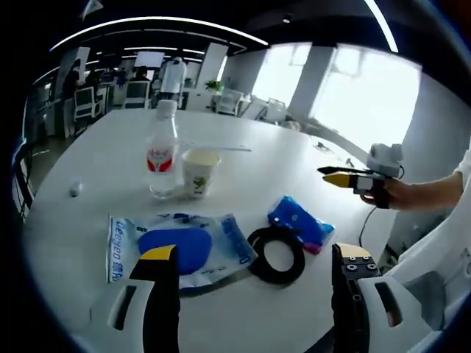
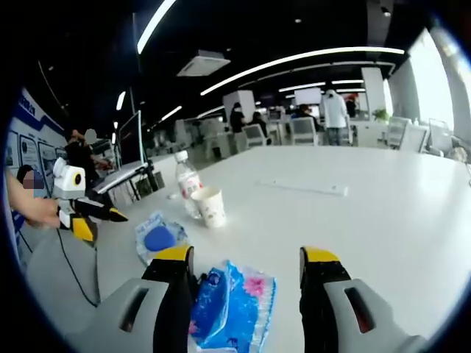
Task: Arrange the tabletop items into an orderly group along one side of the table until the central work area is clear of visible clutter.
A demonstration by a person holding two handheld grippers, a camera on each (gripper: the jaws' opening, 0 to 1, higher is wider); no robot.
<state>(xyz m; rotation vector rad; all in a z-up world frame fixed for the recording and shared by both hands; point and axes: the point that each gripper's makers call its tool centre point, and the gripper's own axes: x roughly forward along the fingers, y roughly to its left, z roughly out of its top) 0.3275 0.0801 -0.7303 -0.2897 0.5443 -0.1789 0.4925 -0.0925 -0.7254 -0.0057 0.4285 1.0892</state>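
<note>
Left gripper view: white table (image 1: pixel 294 176), open-plan office behind; left hand-held gripper (image 1: pixel 254 257) released, right hand-held gripper (image 2: pixel 246 257) released.

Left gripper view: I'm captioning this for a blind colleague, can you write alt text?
The left gripper, jaws open, hangs over a white table above a clear bag with a blue item and a black ring. Behind stand a water bottle and paper cup; a blue packet lies right.

The counter (image 2: pixel 383 220) lies bare and wide on its far side. Near the edge, a water bottle (image 1: pixel 162 154) and paper cup (image 1: pixel 199 171) stand touching, with a blue pouch (image 1: pixel 180 246), black ring (image 1: pixel 276 254) and tissue pack (image 1: pixel 300 223) crowding the foreground.
</note>
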